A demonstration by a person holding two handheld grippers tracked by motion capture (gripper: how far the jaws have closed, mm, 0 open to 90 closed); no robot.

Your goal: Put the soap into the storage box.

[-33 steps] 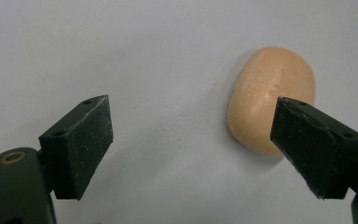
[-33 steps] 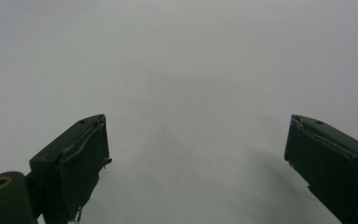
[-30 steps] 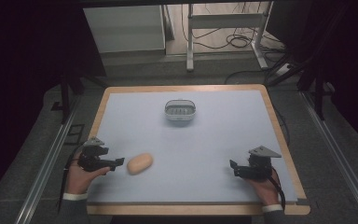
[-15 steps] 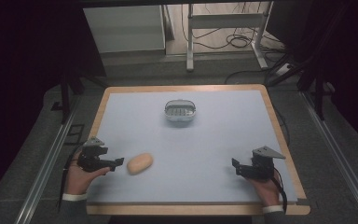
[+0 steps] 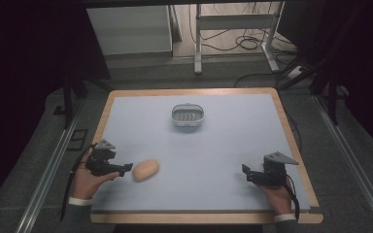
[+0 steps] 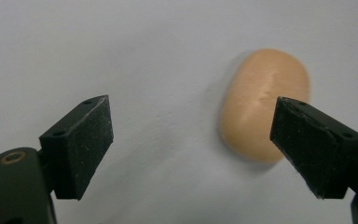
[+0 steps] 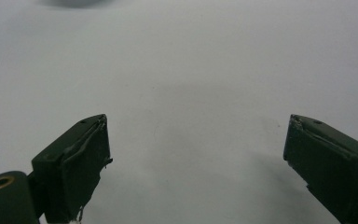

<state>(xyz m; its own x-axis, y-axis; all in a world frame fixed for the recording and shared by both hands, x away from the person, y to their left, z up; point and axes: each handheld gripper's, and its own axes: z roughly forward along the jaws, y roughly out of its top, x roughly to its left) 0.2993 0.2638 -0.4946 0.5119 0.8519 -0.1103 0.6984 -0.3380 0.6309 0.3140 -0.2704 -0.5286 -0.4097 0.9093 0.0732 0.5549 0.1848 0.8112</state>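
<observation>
A tan oval bread roll (image 5: pixel 145 170) lies on the pale table near the front left. My left gripper (image 5: pixel 124 168) is just left of it, open, its tips almost at the roll. In the left gripper view the roll (image 6: pixel 263 100) sits just beyond the right jaw, and the gripper (image 6: pixel 203 140) holds nothing. My right gripper (image 5: pixel 245 172) rests open near the front right, far from the roll. In the right gripper view its jaws stand wide apart over bare table, gripper (image 7: pixel 198 161) holding nothing.
A small grey basket (image 5: pixel 188 116) stands at the back middle of the table. The table's wooden rim (image 5: pixel 291 131) frames the pale surface. Beyond the far edge are a white cabinet (image 5: pixel 128 29) and a metal frame with cables (image 5: pixel 233 24) on the floor.
The left gripper has crept slightly right toward the roll. The right gripper has shifted a little right and toward the person.
</observation>
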